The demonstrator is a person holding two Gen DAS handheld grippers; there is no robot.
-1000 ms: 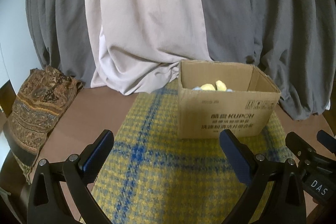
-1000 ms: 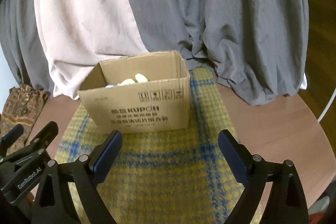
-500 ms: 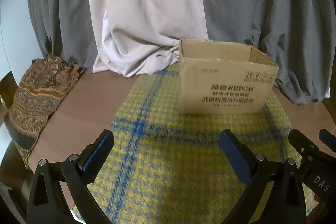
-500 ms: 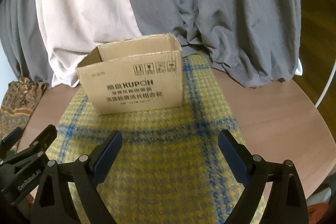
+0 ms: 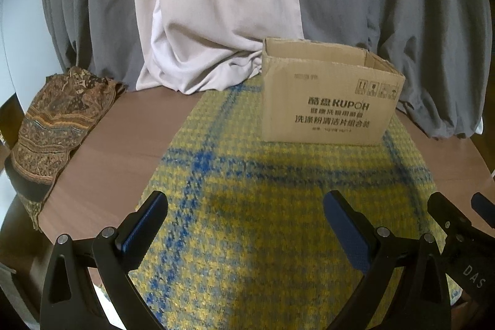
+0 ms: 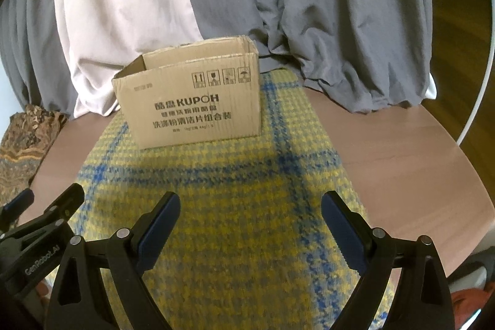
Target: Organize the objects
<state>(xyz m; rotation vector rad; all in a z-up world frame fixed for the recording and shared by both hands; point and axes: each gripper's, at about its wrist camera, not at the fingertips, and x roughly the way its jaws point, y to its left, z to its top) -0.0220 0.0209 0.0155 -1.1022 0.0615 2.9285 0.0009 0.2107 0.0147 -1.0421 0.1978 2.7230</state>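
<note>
One cardboard box (image 5: 328,104) stands on one yellow-and-blue checked cloth (image 5: 263,206). Left of the box lies one brown patterned cloth (image 5: 58,126). Behind the box hang one pale curtain (image 5: 216,5) and grey curtains (image 5: 417,20), one stretch on each side of it. Two grippers, the left gripper (image 5: 244,212) and the right gripper (image 6: 250,212), sit in front of the box.

Left gripper (image 5: 246,211) and right gripper (image 6: 250,212): fingers wide apart, empty.
</note>
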